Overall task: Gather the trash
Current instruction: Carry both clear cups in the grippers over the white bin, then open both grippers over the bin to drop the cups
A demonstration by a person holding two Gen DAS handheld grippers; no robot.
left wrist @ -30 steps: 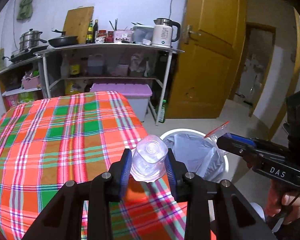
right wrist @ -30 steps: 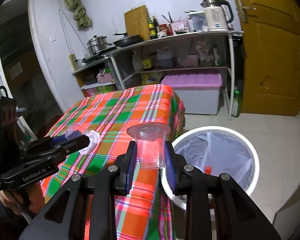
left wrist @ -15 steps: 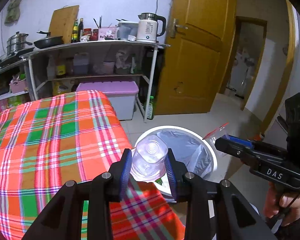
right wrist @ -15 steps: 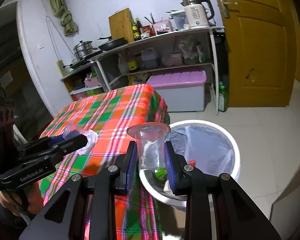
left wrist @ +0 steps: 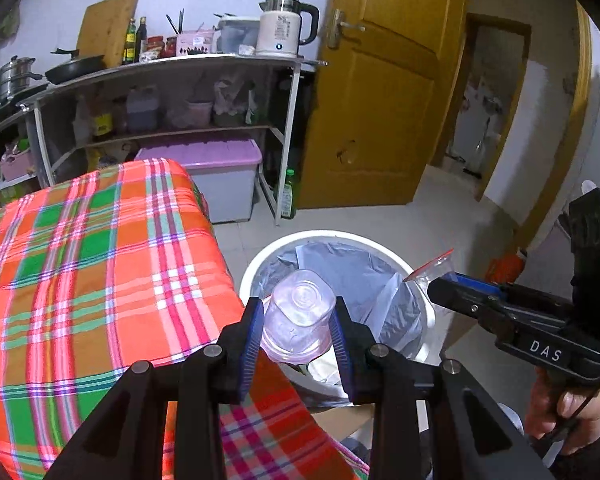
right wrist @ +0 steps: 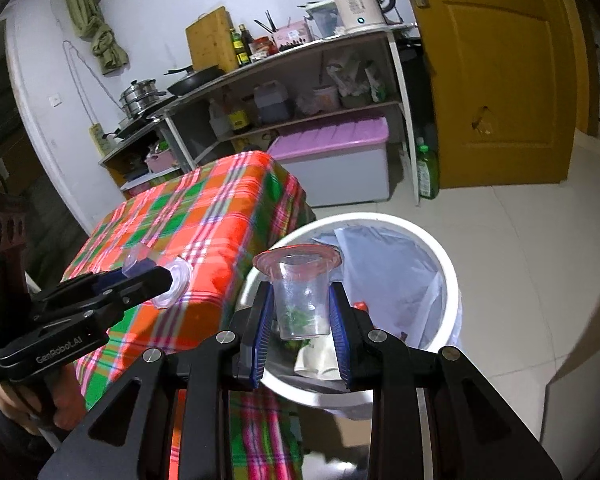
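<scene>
Here we note a plaid-clothed desk [left wrist: 92, 264] beside a lined white bin [left wrist: 260, 264] on pale tiled floor [right wrist: 520, 240]; each hand-held gripper, left [left wrist: 296, 330] and right [right wrist: 300, 312], clamps a clear plastic cup [left wrist: 300, 312].

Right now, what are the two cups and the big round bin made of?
Both cups look like thin clear plastic: the left tool's cup shows the bin through its wall, and the right tool's cup does too. The bin seems glossy white plastic, judging by its smooth rim, lined with a crinkly grey bag.
</scene>
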